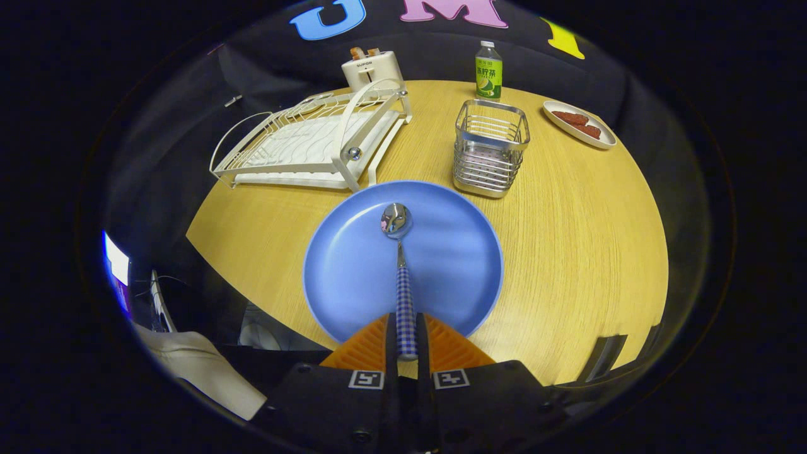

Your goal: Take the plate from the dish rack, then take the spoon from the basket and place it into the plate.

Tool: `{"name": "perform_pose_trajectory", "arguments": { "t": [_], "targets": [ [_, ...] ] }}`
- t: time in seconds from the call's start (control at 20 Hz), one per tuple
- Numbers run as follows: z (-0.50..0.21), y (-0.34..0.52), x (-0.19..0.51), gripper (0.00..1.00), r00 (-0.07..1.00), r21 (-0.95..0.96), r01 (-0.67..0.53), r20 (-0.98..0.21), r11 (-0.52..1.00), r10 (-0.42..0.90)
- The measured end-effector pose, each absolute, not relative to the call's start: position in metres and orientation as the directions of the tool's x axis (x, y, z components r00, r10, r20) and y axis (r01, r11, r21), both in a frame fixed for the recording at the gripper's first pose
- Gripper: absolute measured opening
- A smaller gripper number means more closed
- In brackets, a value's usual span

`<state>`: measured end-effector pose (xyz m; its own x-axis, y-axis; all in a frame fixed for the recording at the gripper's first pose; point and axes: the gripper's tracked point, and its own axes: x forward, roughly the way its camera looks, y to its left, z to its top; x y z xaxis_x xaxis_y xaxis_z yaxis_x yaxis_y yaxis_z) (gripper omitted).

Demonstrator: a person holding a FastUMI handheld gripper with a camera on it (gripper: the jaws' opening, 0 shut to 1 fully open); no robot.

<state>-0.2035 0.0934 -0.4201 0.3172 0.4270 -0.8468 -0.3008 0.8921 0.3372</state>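
Round wooden table [586,252], black cloth wall [416,53] behind, dim booth

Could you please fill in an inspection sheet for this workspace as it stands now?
Surface: round wooden table, clean.
Job's things: blue plate on the table; spoon bowl over the plate, handle held; empty metal basket beyond the plate; white dish rack empty.
Clutter: toaster, green bottle, small dish of food.
Grippers: tool shut on the spoon handle.
Cables: thin wires off the table edge.
Surroundings: black cloth wall, lit screen.
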Motion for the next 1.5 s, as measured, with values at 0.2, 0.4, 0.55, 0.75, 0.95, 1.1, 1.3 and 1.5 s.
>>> {"name": "perform_pose_trajectory", "arguments": {
  "t": [0.2, 0.4, 0.55, 0.75, 0.95, 1.1, 1.3, 1.5],
  "targets": [
    [-0.427, 0.092, -0.206, 0.15, 0.308, 0.313, -0.307, -0.861, 0.899, 0.405],
    [-0.428, 0.088, -0.203, 0.20, 0.308, 0.311, -0.291, -0.865, 0.905, 0.396],
    [-0.427, 0.085, -0.197, 0.35, 0.324, 0.323, -0.263, -0.858, 0.909, 0.398],
    [-0.426, 0.079, -0.192, 0.60, 0.345, 0.318, -0.242, -0.855, 0.917, 0.388],
    [-0.422, 0.080, -0.190, 0.87, 0.357, 0.327, -0.242, -0.845, 0.914, 0.397],
    [-0.408, 0.084, -0.185, 0.97, 0.390, 0.340, -0.244, -0.823, 0.908, 0.413],
    [-0.369, 0.085, -0.162, 0.98, 0.482, 0.340, -0.261, -0.765, 0.903, 0.427],
    [-0.309, 0.082, -0.125, 0.98, 0.599, 0.331, -0.267, -0.679, 0.905, 0.425]
  ]
}}
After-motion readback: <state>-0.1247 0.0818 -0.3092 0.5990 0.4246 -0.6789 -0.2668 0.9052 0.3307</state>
